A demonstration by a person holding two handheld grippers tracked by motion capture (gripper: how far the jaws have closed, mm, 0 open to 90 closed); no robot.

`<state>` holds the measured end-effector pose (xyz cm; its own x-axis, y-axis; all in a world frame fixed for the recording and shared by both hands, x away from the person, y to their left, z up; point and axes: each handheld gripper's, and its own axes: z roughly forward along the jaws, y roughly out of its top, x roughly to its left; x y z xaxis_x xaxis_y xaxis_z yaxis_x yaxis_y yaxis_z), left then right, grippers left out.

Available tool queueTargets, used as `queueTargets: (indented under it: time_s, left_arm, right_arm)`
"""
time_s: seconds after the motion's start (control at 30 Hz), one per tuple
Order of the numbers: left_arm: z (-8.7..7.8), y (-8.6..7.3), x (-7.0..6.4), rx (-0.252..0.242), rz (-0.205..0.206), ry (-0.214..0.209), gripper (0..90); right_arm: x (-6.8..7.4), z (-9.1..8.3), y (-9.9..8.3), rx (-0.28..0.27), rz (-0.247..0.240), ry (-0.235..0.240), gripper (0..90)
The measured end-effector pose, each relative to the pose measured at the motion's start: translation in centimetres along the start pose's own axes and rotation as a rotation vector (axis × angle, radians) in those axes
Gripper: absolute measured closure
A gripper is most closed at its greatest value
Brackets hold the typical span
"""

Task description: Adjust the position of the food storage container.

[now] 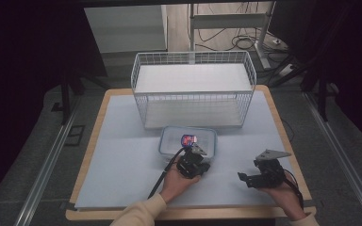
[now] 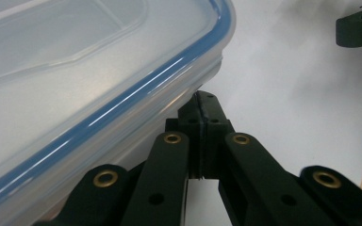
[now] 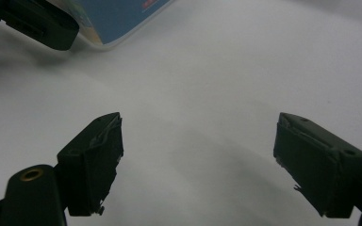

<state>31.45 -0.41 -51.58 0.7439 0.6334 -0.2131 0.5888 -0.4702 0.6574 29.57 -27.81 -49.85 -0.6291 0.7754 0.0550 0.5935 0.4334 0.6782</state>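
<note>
A clear plastic container [image 1: 207, 136] with a blue-sealed lid sits in the middle of the white table, with a red and blue item [image 1: 188, 139] inside it. My left gripper [image 1: 191, 154] is at the container's near edge. In the left gripper view its jaws are pressed together [image 2: 201, 101], and the tips touch the wall just under the lid rim [image 2: 136, 89]. I see nothing between them. To the right of the container, my right gripper [image 1: 244, 179] points left. It stands open [image 3: 198, 136] over bare table, with the container's corner [image 3: 118, 19] farther off.
A white wire basket [image 1: 193, 92] stands behind the container at the back of the table. The table's wooden edge [image 1: 292, 141] runs along the right. Cables and a metal stand lie on the floor beyond.
</note>
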Motion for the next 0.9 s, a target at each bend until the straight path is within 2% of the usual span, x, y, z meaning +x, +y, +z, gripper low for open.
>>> queueTargets:
  time_s: [0.1,0.13,0.17,0.23,0.37,0.4,0.43,0.47,0.53,0.63,0.67,0.7,0.73,0.77,0.83,0.87,0.9]
  left_arm:
    - [-0.8,-0.5,-0.4,-0.001,-0.005,-0.042,89.4]
    - [-0.8,-0.5,-0.4,-0.001,-0.005,-0.042,89.3]
    - [-1.7,-1.1,-0.9,-0.006,0.012,-0.060,89.0]
    - [-2.8,-1.9,-1.2,-0.010,0.019,-0.074,88.9]
    - [-5.2,-3.8,-1.0,-0.030,0.010,-0.079,88.7]
    - [-5.2,-3.8,-1.0,-0.030,0.010,-0.079,88.4]
    - [-6.4,-4.8,-0.5,-0.034,0.004,-0.069,88.1]
    - [-6.4,-4.8,-0.5,-0.034,0.004,-0.069,87.9]
    - [-7.6,-5.8,0.2,-0.041,-0.018,-0.058,87.5]
    - [-9.3,-7.4,1.4,-0.066,-0.055,-0.011,80.2]
    - [-9.3,-7.4,1.4,-0.066,-0.055,-0.011,77.0]
    - [-9.8,-7.8,1.8,-0.083,-0.074,0.004,71.5]
    - [-10.2,-8.1,2.1,-0.086,-0.089,0.007,71.5]
    - [-10.7,-8.4,2.5,-0.069,-0.115,-0.006,57.3]
    - [-11.2,-8.8,2.8,-0.084,-0.127,0.003,54.6]
    - [-11.5,-9.0,3.1,-0.089,-0.134,0.002,50.4]
    - [-12.2,-9.2,3.9,-0.101,-0.160,-0.002,40.7]
  right_arm:
    - [-0.1,-0.1,0.0,-0.002,-0.001,0.000,16.3]
    - [-0.1,-0.2,0.0,-0.004,0.001,-0.001,16.4]
    - [-0.1,-0.2,0.0,-0.009,0.001,-0.001,16.4]
    - [-0.2,-0.2,0.0,-0.010,0.007,-0.002,16.3]
    - [-0.2,-0.2,0.0,-0.012,0.007,-0.005,16.3]
    - [-0.2,-0.2,0.0,-0.012,0.007,-0.005,16.3]
    - [-0.1,-0.3,0.0,-0.013,0.003,-0.006,16.4]
    - [-0.1,-0.3,0.0,-0.013,0.003,-0.006,16.4]
    - [-0.1,-0.2,0.1,-0.014,0.001,-0.006,16.4]
    - [-0.2,-0.1,0.0,-0.015,0.003,-0.007,16.4]
    - [-0.2,-0.1,0.0,-0.015,0.003,-0.007,16.4]
    - [-0.2,-0.1,0.0,-0.017,0.003,-0.007,16.3]
    - [-0.2,-0.1,0.0,-0.017,0.003,-0.007,16.3]
    - [-0.2,-0.1,0.0,-0.020,0.005,-0.006,16.2]
    - [-0.2,-0.2,0.0,-0.022,0.006,-0.006,16.1]
    - [-0.2,-0.1,0.0,-0.026,0.004,-0.006,16.1]
    - [-0.3,-0.2,0.0,-0.033,0.005,-0.002,15.7]
